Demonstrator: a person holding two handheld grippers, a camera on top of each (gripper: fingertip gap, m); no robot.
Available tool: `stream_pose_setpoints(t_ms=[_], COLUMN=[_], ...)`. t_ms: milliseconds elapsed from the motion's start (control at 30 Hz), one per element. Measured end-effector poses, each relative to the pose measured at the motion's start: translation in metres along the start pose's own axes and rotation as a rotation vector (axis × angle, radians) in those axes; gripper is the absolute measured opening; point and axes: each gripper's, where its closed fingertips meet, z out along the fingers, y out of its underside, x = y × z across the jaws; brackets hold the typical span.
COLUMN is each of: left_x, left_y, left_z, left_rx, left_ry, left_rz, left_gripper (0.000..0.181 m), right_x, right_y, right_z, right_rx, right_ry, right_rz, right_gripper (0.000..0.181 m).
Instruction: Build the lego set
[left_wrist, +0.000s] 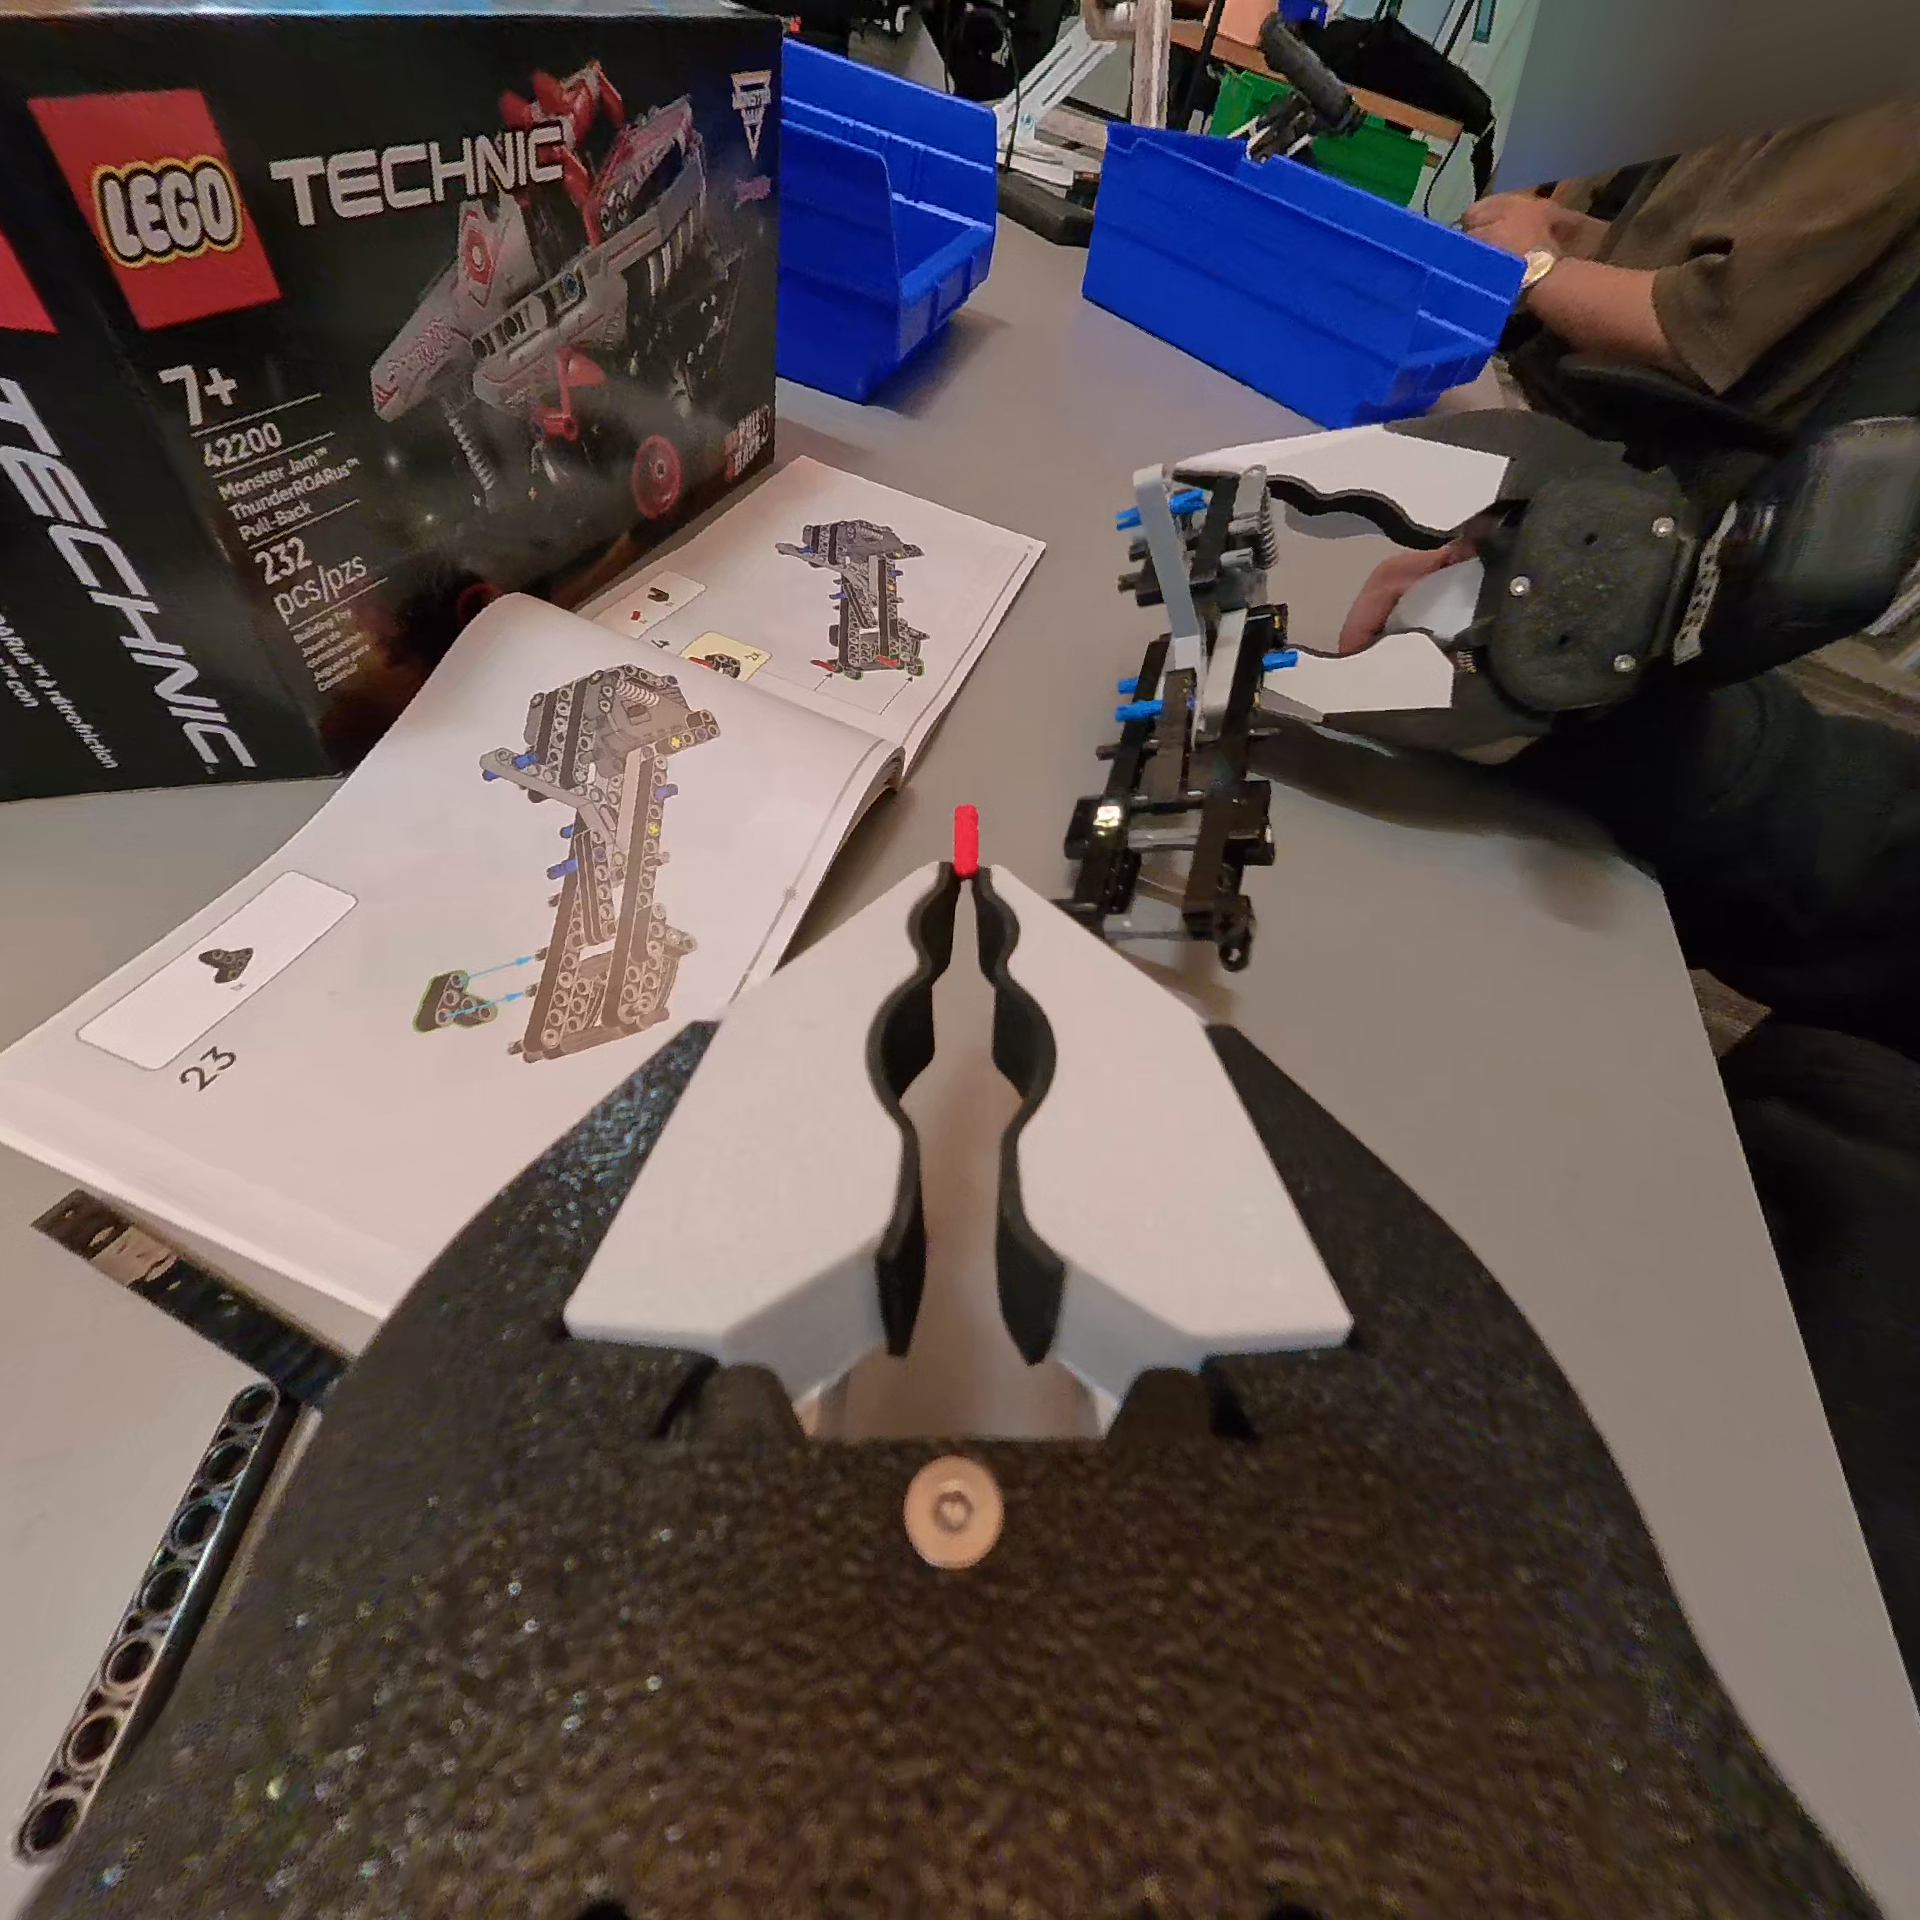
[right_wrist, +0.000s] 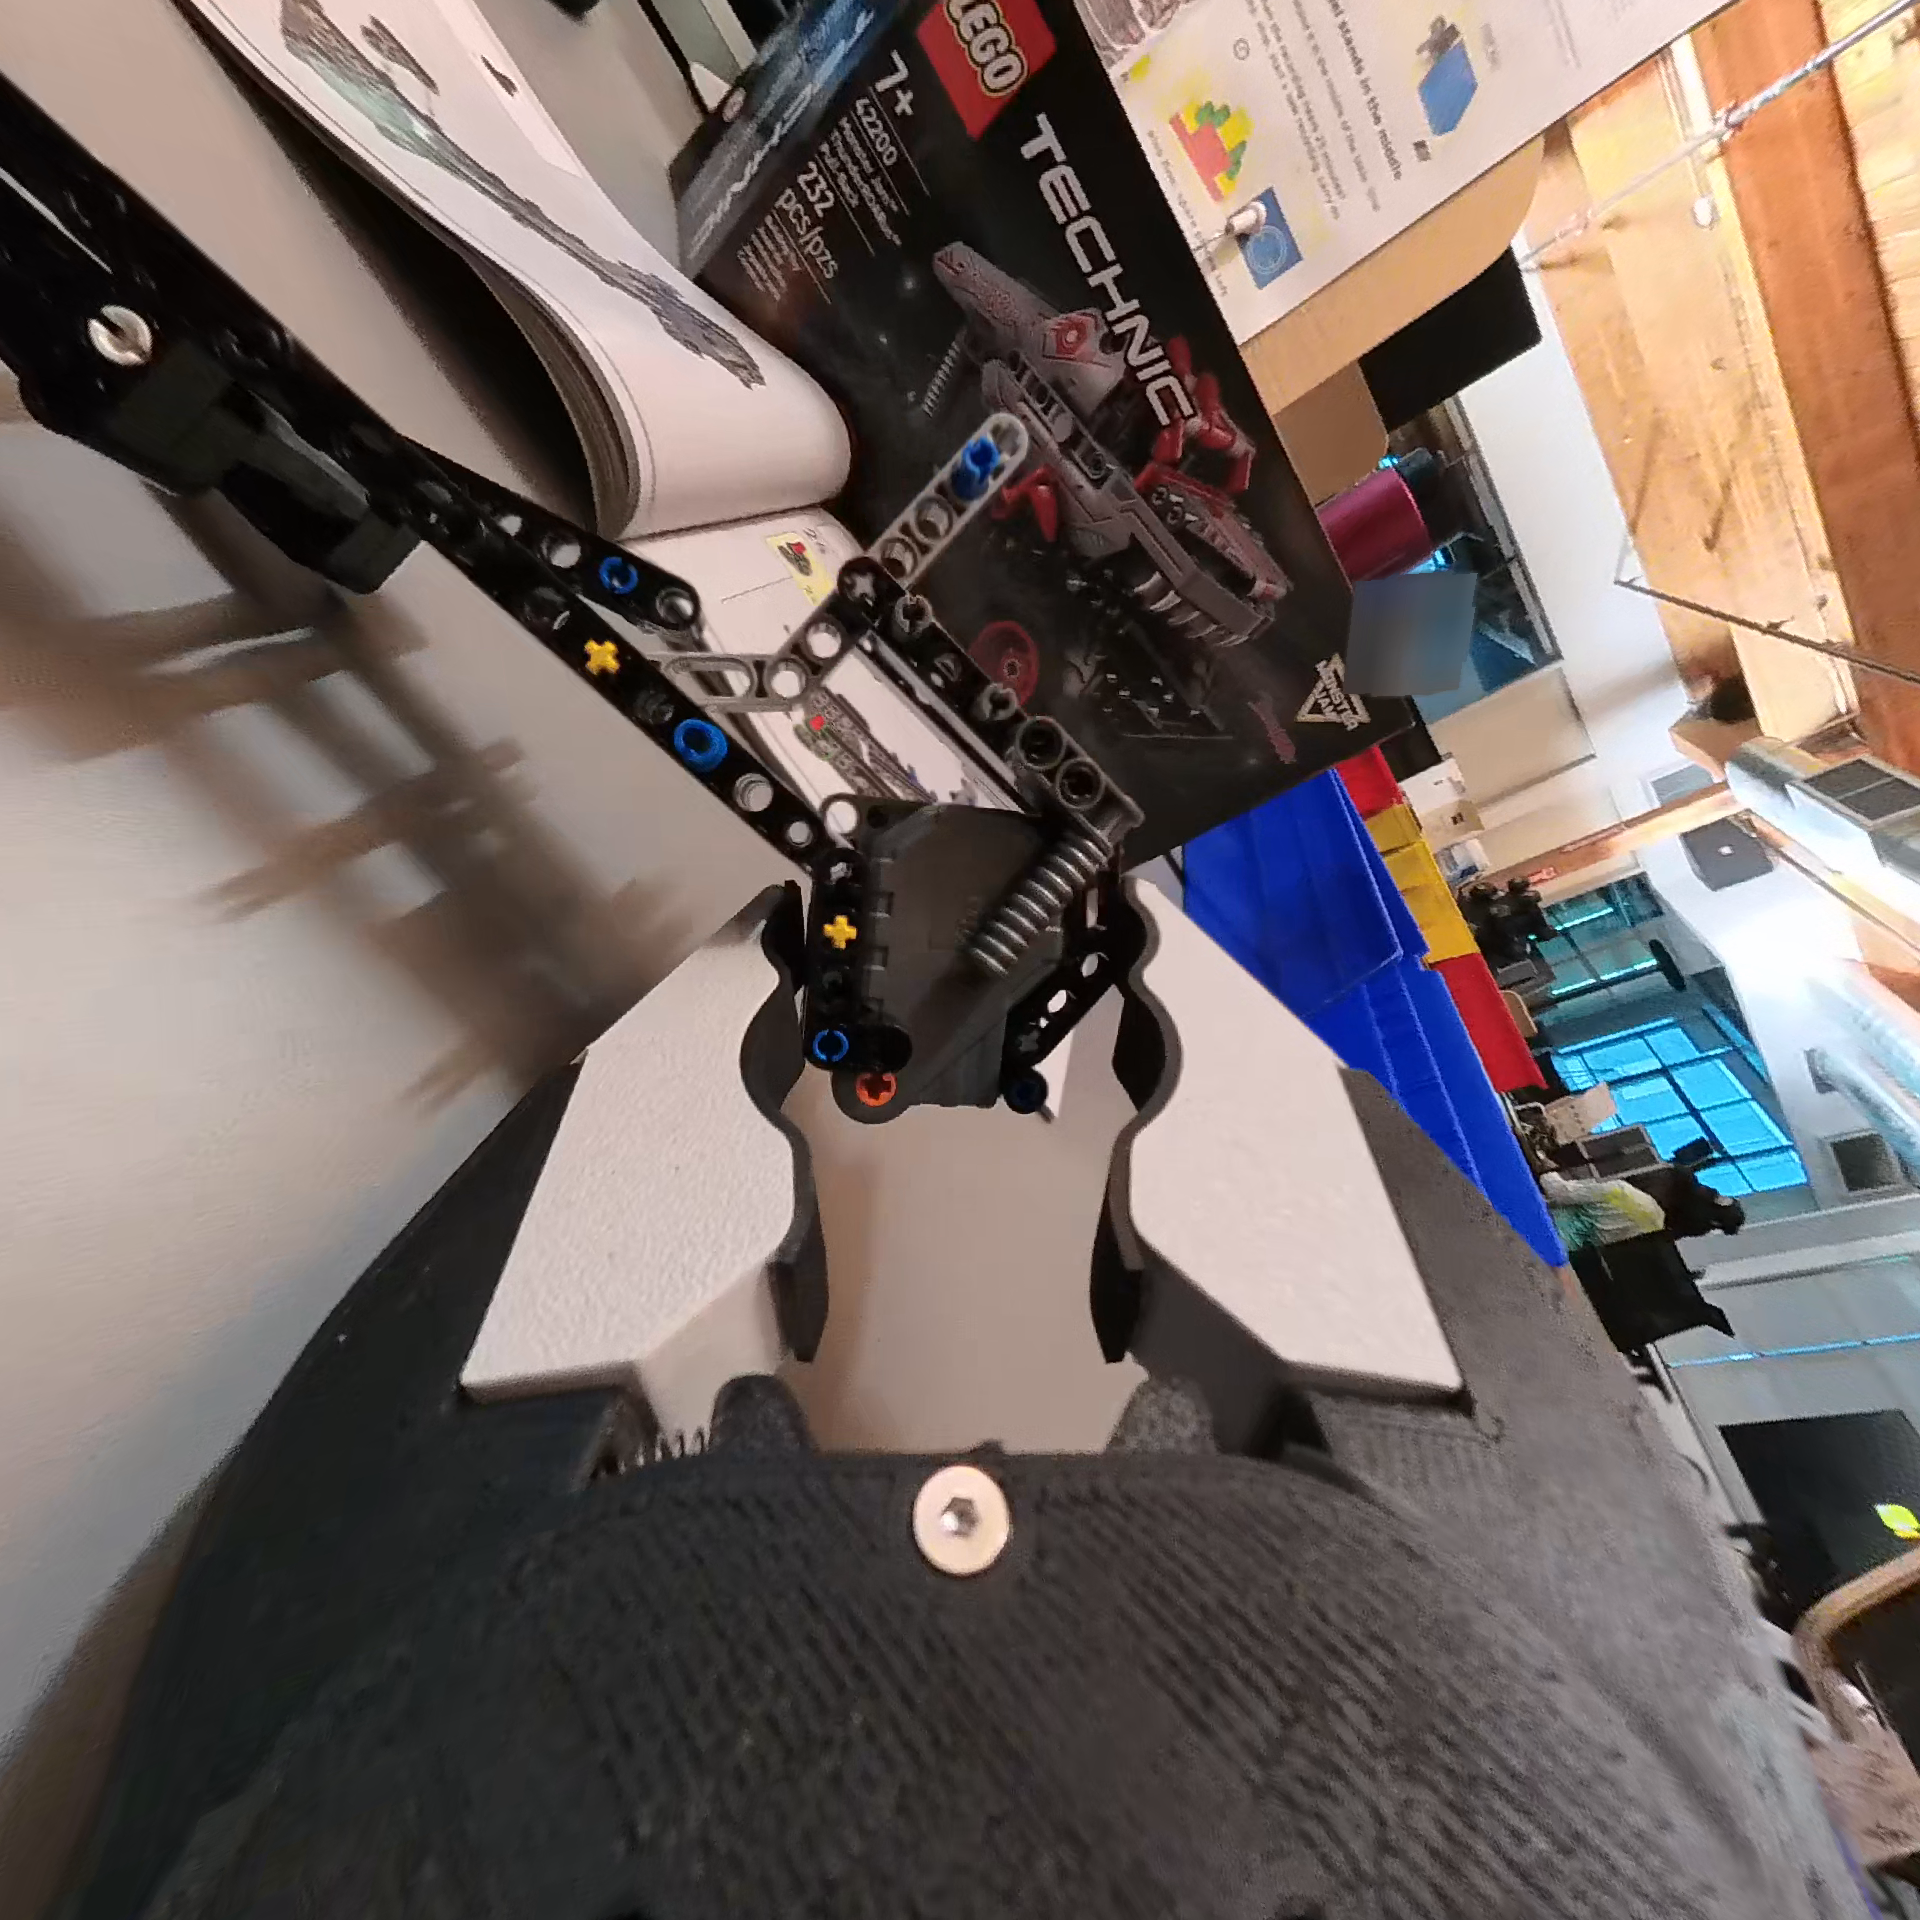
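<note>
My left gripper is shut on a small red pin that sticks up from its fingertips, held above the grey table. Just right of it the black and grey chassis assembly with blue pins lies along the table. My right gripper holds that assembly at its far end. In the right wrist view my right gripper is shut on the chassis assembly around its spring and motor block; the long black beam runs away to the upper left.
An open instruction booklet lies left of the gripper. The black set box stands behind it. Two blue bins stand at the back. A loose black beam lies at the near left. A person's arm is at the right. The grippers' ends are close to 20 cm from one another. The loose black beam lies some 15 cm from my left tips, 35 cm from my right tips.
</note>
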Motion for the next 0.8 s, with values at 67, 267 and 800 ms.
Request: stream_pose_setpoints(t_ms=[67,267,800], left_x=[0.002,0.01,0.036], left_y=[0.001,0.003,0.025], left_z=[0.001,0.004,0.013], left_rx=[-0.006,-0.028,-0.167], left_ry=[0.01,0.042,0.134], left_rz=[0.008,0.043,0.212], left_gripper=[0.0,0.0,0.001], right_x=[0.002,0.007,0.006], right_y=[0.001,-0.001,0.006], right_z=[0.0,-0.001,-0.004], right_rx=[-0.004,0.012,0.027], right_ry=[0.017,0.056,0.034], right_rz=[-0.011,-0.051,-0.042], right_gripper=[0.058,0.058,0.058])
